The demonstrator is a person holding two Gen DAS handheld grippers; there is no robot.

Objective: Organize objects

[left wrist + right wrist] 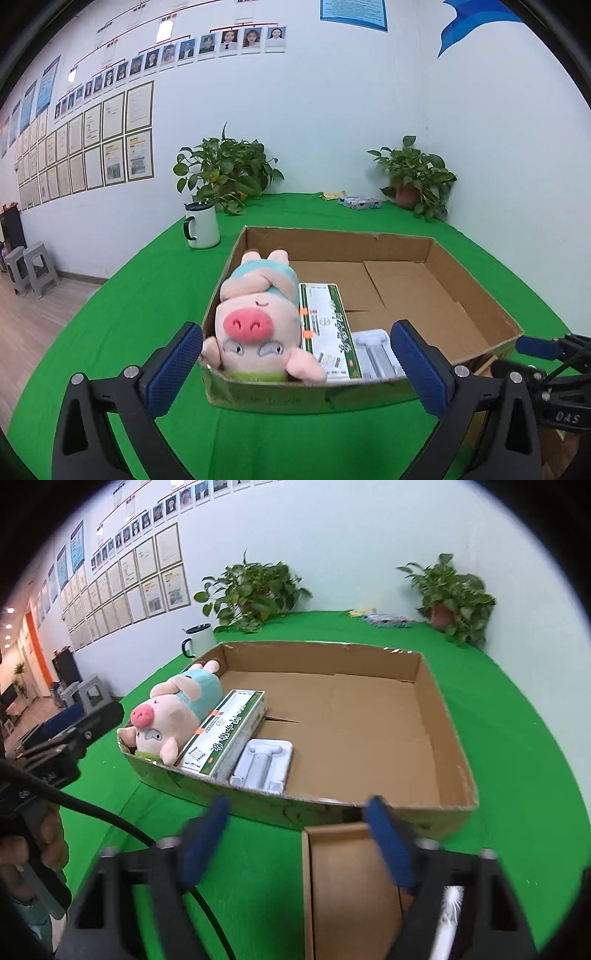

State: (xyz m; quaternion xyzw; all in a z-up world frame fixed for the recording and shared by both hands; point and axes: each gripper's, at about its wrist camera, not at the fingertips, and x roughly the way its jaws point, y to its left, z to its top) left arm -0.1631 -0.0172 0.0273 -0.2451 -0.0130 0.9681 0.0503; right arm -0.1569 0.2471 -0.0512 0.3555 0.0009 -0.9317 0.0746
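A wide, shallow cardboard box [476,295] [447,716] sits on the green cloth. Along its left wall lies a pink plush pig [251,325] [173,716] in a teal shirt. Beside the pig are a green-and-white carton [328,325] [225,734] and a white plastic holder [376,350] [264,762]. My left gripper [295,332] stands wide open in front of the box's near wall, with nothing between its pads. My right gripper [298,805], blurred, is open above a small open carton [347,886] in front of the big box, and its pads press on nothing.
A white mug [201,225] [199,638] stands left of the box. Two potted plants [225,170] [417,177] and some packets [358,202] are at the table's back. Grey stools [29,269] stand on the floor to the left. Something white [450,904] lies right of the small carton.
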